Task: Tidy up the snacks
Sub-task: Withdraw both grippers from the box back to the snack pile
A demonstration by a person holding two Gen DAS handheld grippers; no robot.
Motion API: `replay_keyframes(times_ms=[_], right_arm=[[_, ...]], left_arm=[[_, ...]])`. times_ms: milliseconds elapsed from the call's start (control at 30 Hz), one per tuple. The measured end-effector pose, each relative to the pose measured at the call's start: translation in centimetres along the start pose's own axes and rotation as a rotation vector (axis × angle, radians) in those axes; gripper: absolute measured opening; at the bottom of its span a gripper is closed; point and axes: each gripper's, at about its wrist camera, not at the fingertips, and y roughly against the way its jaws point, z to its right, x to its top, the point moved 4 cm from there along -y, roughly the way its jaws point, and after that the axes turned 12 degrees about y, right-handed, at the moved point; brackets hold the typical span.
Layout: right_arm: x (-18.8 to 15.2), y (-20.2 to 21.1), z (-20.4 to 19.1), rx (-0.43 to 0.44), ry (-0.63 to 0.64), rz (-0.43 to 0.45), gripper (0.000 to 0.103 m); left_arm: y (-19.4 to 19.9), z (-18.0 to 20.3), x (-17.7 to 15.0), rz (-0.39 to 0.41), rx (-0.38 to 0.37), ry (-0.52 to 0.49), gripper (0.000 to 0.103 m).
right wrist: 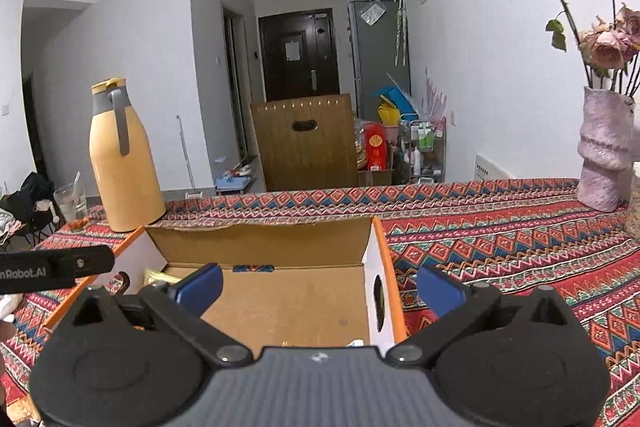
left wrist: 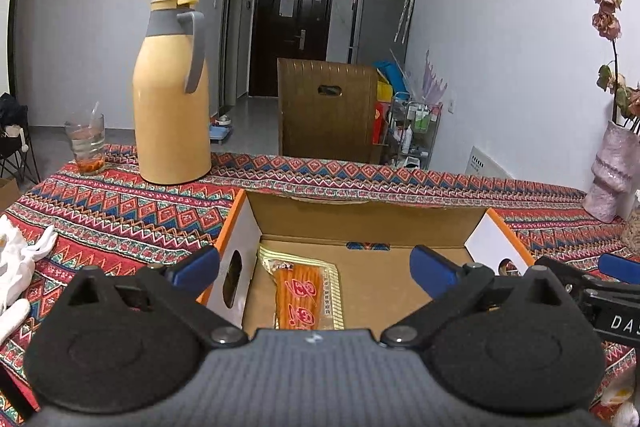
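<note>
An open cardboard box (left wrist: pixel 360 219) with orange-edged white side walls stands on the patterned tablecloth. An orange snack packet (left wrist: pixel 306 293) with red characters lies flat on the left of its floor. My left gripper (left wrist: pixel 316 267) hovers over the box's near side, open wide, nothing between its blue pads. In the right wrist view the same box (right wrist: pixel 260 239) shows a mostly bare floor, with a corner of the packet (right wrist: pixel 158 277) at its left. My right gripper (right wrist: pixel 320 289) is open and empty, straddling the box's right wall (right wrist: pixel 380 291). The other gripper's black finger (right wrist: pixel 60 267) reaches in from the left.
A tall yellow thermos (left wrist: pixel 170 95) and a glass with a straw (left wrist: pixel 86 143) stand at the table's far left. A pink vase of dried roses (right wrist: pixel 604 163) stands at the far right. White cloth (left wrist: pixel 16 259) lies left of the box. A brown chair back (left wrist: pixel 326 111) rises behind the table.
</note>
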Motion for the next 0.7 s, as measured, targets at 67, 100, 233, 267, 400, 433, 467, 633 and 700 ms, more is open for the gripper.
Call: replay_keyframes(times_ms=[67,100,233,267,400,433,467,633,700], right_arm=[[0.2,0.4,0.2,-0.007,-0.001,0.009,0.103],[0.3,0.7,0.2,-0.012,0.001,0.014,0.103],[1.0,1.5,0.1,-0.023,0.016,0.03,0.103],[1.3,1.8,0.0,-0.028,0.02,0.036,0.103],[1.8,2.9,-0.5,-0.024,0.036,0.057,0.103],[1.8,3.2,-0.7,-0.025,0.041,0.061,0.103],[1.8,3.4,-0.8,-0.024,0.045,0.063,0.103],[1.4,5.2,-1.6,-0.016,0.059,0.074,0.103],[1.0,5.9,-1.9,-0.012,0.062,0.073,0.103]], left_arm=[[0.5,0.2,0.1,0.007,0.0,0.002,0.103],[0.8,0.3,0.2,0.012,-0.002,-0.001,0.103],[1.7,0.2,0.5,0.015,0.012,0.001,0.103],[1.8,0.1,0.5,0.009,0.012,0.007,0.103],[2.9,-0.3,0.6,0.014,0.017,0.008,0.103],[3.2,-0.4,0.5,0.015,0.018,0.006,0.103],[3.6,-0.6,0.4,0.015,0.02,0.005,0.103],[5.3,-1.3,-0.2,0.011,0.02,0.003,0.103],[6.0,-1.6,-0.5,0.008,0.021,0.001,0.103]])
